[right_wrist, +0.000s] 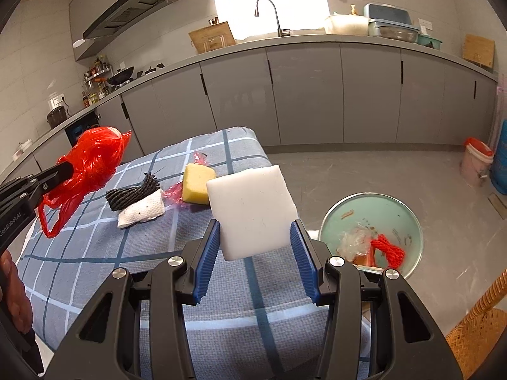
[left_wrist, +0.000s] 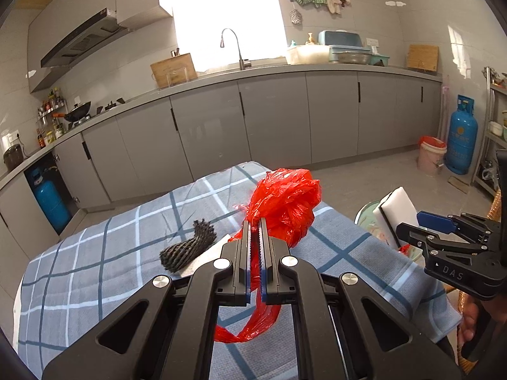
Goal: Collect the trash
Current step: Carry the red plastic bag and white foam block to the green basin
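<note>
My left tool [left_wrist: 256, 221] is clamped tight on a crumpled red plastic bag [left_wrist: 285, 202]; the bulk of the bag bulges past the fingertips and one handle loop trails down behind the pads. In the right wrist view that same bag [right_wrist: 95, 158] hangs above the left edge of the desk [right_wrist: 221, 316], clear of the checked blue cloth that covers it.

My right tool [right_wrist: 256, 240] grips a white foam block [right_wrist: 253, 209] by its two side faces, the blue ribbed pads [right_wrist: 209, 259] pressed against it, jaws partway apart. The block sits tilted over the right edge of the desk, near the front.

Still lying on the cloth, towards the middle of the desk: a black foam net sleeve [right_wrist: 133, 194] resting on a crumpled white paper towel [right_wrist: 142, 212], and just beside them, nearer the far edge, a yellow sponge [right_wrist: 196, 186] on a scrap of pink wrapper [right_wrist: 174, 194].

On the floor off the desk's right edge stands a pale green bin [right_wrist: 408, 209], open at the top, with an orange-red mesh net [right_wrist: 388, 250] and some clear plastic film [right_wrist: 353, 243] inside. A wicker chair [right_wrist: 478, 329] shows at the lower right.
</note>
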Motion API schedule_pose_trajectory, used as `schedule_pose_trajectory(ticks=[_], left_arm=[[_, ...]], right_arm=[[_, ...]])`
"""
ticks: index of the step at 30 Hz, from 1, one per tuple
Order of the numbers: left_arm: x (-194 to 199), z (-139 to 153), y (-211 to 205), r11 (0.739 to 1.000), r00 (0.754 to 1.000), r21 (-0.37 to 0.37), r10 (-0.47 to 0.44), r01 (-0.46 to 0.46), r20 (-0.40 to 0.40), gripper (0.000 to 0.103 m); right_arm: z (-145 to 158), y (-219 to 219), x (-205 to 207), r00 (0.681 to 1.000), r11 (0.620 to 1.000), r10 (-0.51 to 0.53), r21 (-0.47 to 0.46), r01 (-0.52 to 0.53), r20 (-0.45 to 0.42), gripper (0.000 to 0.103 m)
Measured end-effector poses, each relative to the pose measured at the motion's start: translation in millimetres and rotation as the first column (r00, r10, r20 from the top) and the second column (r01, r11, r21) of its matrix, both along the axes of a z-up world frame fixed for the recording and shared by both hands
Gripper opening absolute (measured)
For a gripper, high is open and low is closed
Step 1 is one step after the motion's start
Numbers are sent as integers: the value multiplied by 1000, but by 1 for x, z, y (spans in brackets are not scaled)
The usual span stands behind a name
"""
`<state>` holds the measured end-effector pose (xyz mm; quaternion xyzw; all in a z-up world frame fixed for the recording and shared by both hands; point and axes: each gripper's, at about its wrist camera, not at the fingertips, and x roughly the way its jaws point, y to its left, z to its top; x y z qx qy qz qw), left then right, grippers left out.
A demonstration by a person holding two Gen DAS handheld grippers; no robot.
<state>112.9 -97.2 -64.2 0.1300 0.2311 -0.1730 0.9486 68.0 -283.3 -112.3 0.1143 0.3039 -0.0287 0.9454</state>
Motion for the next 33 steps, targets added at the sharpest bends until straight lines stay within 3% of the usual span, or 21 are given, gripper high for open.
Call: schedule_pose_trajectory(ticks=[33], left_arm=[[18,-9,-109,984,985,50,-173,172,10,5]], right_arm=[[-3,-78,-10,990,990,-143,-17,143,-1,48]])
